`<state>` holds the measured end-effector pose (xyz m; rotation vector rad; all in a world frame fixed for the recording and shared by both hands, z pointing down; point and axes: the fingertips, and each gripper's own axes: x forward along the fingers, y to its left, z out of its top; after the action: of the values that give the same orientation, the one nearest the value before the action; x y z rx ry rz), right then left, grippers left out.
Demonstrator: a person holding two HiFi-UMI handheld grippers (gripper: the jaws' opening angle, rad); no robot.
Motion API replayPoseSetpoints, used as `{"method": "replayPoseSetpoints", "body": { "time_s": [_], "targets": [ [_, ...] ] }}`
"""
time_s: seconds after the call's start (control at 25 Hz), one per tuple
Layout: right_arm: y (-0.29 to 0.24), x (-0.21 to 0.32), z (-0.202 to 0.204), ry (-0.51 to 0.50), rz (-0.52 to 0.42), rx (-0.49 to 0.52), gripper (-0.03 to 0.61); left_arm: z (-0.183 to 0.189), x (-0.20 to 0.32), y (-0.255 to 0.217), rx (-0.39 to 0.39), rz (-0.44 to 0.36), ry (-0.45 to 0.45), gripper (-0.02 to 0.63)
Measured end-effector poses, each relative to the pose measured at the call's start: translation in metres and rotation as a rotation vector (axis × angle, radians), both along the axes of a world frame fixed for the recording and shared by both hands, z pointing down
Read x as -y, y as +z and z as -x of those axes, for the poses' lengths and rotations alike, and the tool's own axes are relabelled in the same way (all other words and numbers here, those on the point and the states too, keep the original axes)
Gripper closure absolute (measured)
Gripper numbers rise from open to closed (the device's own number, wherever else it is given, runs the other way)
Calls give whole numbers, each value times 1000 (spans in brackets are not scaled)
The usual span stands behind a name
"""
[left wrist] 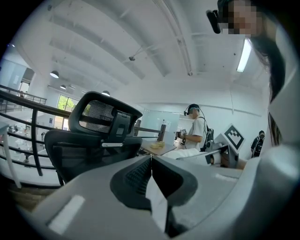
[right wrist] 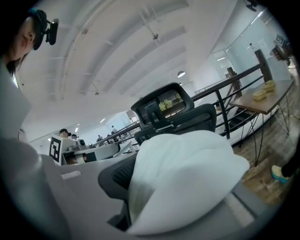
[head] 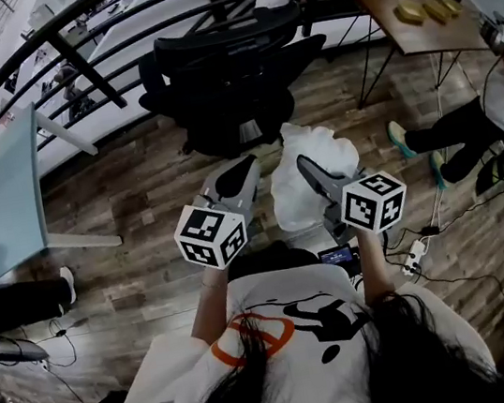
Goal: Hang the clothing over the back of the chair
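Gripping bunched white clothing (head: 320, 149) with right gripper (head: 309, 164), pinching its thin edge in closed left gripper (head: 247, 164), held just short of black chair (head: 221, 68).

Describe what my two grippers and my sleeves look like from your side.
The left gripper and right gripper match: light grey, tapered two-jaw tools with black ribbed pads on the inner faces. Each carries a white cube at its rear, printed with black square markers. You wear a white short-sleeved T-shirt with a black and orange print.
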<state>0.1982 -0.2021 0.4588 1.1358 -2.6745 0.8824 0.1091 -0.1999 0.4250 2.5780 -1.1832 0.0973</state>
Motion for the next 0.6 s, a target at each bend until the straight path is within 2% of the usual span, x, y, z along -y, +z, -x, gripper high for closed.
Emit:
{"method": "replayPoseSetpoints", "body": {
  "time_s": [0.28, 0.6],
  "targets": [
    [-14, 17, -6, -7, -23, 28, 477, 3, 13, 0, 13, 4, -18, 614],
    [-60, 29, -6, -46, -91, 44, 477, 1, 31, -4, 12, -12, 27, 614]
  ]
}}
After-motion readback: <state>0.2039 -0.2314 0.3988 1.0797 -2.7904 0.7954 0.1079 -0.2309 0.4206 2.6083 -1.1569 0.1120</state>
